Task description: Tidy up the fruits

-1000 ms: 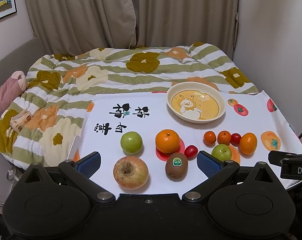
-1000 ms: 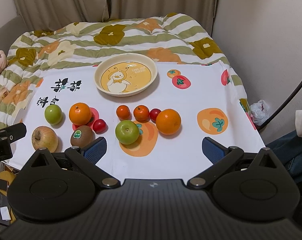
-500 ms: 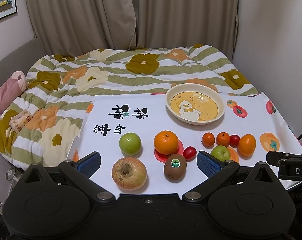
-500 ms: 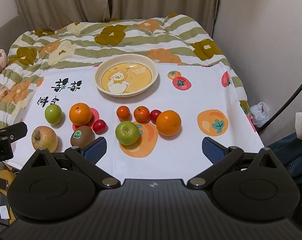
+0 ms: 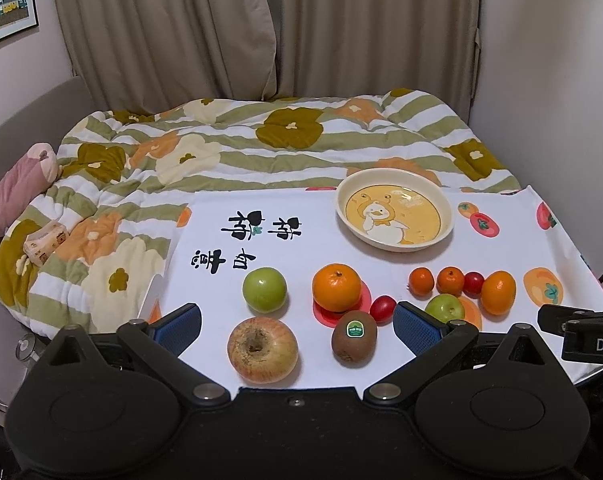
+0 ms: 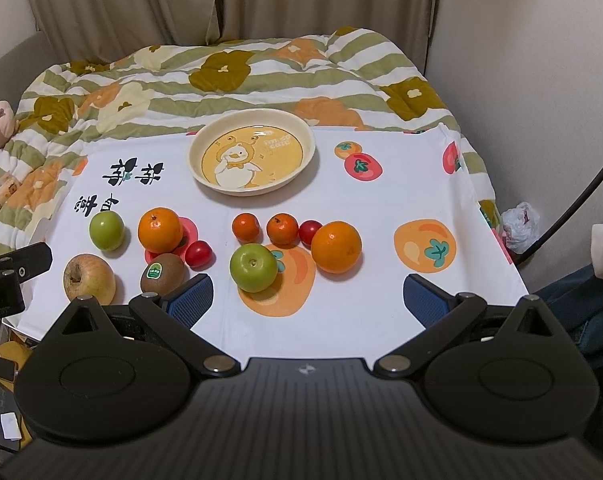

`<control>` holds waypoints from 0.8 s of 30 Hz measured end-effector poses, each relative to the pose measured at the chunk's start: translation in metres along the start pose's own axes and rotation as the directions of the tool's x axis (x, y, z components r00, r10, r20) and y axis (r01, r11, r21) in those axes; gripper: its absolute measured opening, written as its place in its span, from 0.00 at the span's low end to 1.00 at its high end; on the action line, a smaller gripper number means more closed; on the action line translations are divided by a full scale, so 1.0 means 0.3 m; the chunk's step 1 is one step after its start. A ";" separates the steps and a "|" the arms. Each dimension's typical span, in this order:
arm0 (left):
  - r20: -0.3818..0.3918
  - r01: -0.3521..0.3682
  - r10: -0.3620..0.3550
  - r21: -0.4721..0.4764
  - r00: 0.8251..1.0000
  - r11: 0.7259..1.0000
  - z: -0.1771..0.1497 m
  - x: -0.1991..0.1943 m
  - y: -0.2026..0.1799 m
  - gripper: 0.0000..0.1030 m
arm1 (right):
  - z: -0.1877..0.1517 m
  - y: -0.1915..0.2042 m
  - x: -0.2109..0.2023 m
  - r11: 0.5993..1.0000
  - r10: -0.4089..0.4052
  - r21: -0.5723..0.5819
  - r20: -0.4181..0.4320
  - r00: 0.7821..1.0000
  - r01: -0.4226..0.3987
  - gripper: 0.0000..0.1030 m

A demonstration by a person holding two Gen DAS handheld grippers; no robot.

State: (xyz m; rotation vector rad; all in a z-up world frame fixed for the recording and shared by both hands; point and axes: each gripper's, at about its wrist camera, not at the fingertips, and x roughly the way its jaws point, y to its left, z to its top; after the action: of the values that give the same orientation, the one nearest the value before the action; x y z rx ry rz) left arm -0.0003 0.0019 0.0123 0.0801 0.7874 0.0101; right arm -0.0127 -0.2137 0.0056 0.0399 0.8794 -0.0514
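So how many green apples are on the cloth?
2. One green apple sits at the left, behind the big yellowish apple. The other green apple sits in the middle, in front of the small oranges. None looks hidden.

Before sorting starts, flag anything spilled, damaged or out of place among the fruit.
Nothing stands out. The fruit sits loose and whole on the white cloth, nothing spilled. The duck plate is upright and holds no fruit.

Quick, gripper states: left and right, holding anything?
Left gripper: open, holding nothing.
Right gripper: open, holding nothing.
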 end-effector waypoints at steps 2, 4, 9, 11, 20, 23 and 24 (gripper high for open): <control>0.000 -0.002 0.002 0.000 1.000 1.000 0.002 -0.001 -0.001 1.00 | 0.000 0.000 0.000 1.000 0.000 0.001 0.000 1.000 0.000 1.00; 0.000 -0.003 0.003 0.001 1.000 1.000 0.000 -0.003 0.000 1.00 | 0.001 -0.001 0.001 1.000 0.001 0.001 -0.001 1.000 -0.001 1.00; 0.001 -0.003 0.003 0.002 1.000 1.000 -0.001 -0.005 0.001 1.00 | 0.001 -0.002 0.001 1.000 0.002 0.001 0.000 1.000 -0.002 1.00; 0.002 -0.003 0.003 0.003 1.000 1.000 -0.002 -0.006 0.003 1.00 | 0.001 -0.002 0.002 1.000 0.002 0.001 0.000 1.000 -0.002 1.00; -0.005 0.001 -0.001 -0.007 1.000 1.000 0.001 -0.023 -0.001 1.00 | 0.010 -0.003 -0.002 1.000 0.014 -0.005 -0.004 1.000 -0.014 1.00; -0.001 -0.004 0.004 -0.009 1.000 1.000 -0.001 -0.032 -0.009 1.00 | 0.023 0.006 0.000 0.999 0.039 -0.024 0.004 0.999 -0.039 1.00; -0.001 -0.009 0.009 -0.011 1.000 1.000 -0.004 -0.033 -0.007 1.00 | 0.028 0.009 0.006 0.998 0.048 -0.037 0.005 0.999 -0.048 1.00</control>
State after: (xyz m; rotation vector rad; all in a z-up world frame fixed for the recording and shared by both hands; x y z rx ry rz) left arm -0.0083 -0.0006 0.0183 0.0735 0.7876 0.0233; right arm -0.0050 -0.2115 0.0096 0.0269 0.8728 0.0094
